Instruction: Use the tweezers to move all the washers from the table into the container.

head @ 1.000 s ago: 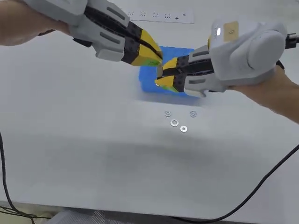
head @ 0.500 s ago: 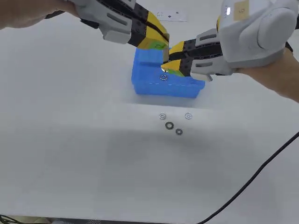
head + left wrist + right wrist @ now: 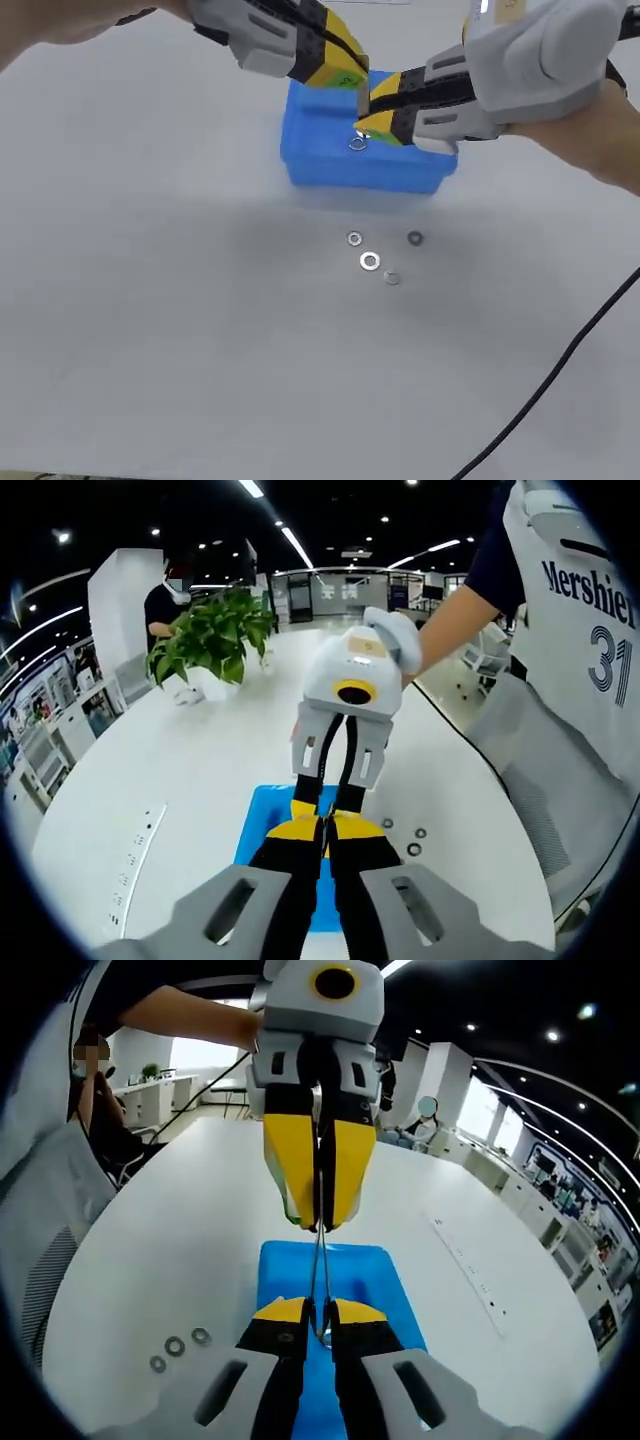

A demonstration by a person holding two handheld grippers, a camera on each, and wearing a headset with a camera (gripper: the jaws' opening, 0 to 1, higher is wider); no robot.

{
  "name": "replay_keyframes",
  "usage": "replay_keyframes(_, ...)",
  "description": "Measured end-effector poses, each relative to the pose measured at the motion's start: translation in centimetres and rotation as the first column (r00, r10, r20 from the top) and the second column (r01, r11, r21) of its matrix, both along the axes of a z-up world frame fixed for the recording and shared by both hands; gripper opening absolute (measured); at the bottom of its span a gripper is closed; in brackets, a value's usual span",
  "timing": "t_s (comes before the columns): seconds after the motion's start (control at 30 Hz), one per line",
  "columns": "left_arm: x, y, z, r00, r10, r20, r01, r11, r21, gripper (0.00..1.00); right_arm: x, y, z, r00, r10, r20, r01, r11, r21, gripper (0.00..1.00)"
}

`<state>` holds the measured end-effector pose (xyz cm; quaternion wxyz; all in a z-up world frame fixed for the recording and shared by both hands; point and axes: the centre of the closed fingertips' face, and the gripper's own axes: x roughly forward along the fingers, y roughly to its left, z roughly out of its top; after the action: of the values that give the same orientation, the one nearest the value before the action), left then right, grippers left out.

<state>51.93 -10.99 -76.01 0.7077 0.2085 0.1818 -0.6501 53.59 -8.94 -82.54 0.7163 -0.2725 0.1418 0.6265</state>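
Over the blue container, my left gripper and right gripper meet tip to tip, both shut on thin metal tweezers. A small washer hangs at the tweezers' tip just above the container's inside. Several loose washers lie on the white table in front of the container. In the left gripper view my own jaws are pressed together, facing the right gripper above the container. The right gripper view shows its jaws shut and the left gripper opposite.
The white table spreads wide on every side of the container. A black cable trails from the right gripper across the table's right side. A power strip lies farther off, and a potted plant stands at the table's far end.
The head camera has shifted, so the container now sits higher in the view. Both grippers, joined on the tweezers, have moved from the container's front edge to over its inside.
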Motion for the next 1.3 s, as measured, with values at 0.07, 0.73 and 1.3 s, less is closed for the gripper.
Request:
replay_keyframes(0.07, 0.3, -0.1, -0.5, 1.0, 0.004, -0.011, -0.004, 1.0, -0.001, 0.06, 0.3, 0.0, -0.6, 1.0, -0.002, -0.011, 0.002, 1.0, -0.004, 0.09)
replay_keyframes(0.73, 0.8, -0.8, -2.2, 0.999, 0.001, -0.032, 0.0, 1.0, 0.013, 0.06, 0.5, -0.7, -2.2, 0.999, -0.029, -0.046, 0.029, 1.0, -0.007, 0.1)
replay_keyframes(1.3, -1.6, -1.1, 2.0, 1.0, -0.001, 0.023, 0.001, 1.0, -0.01, 0.07, -1.4, -0.9, 2.0, 1.0, -0.025, -0.001, 0.025, 1.0, 0.018, 0.08)
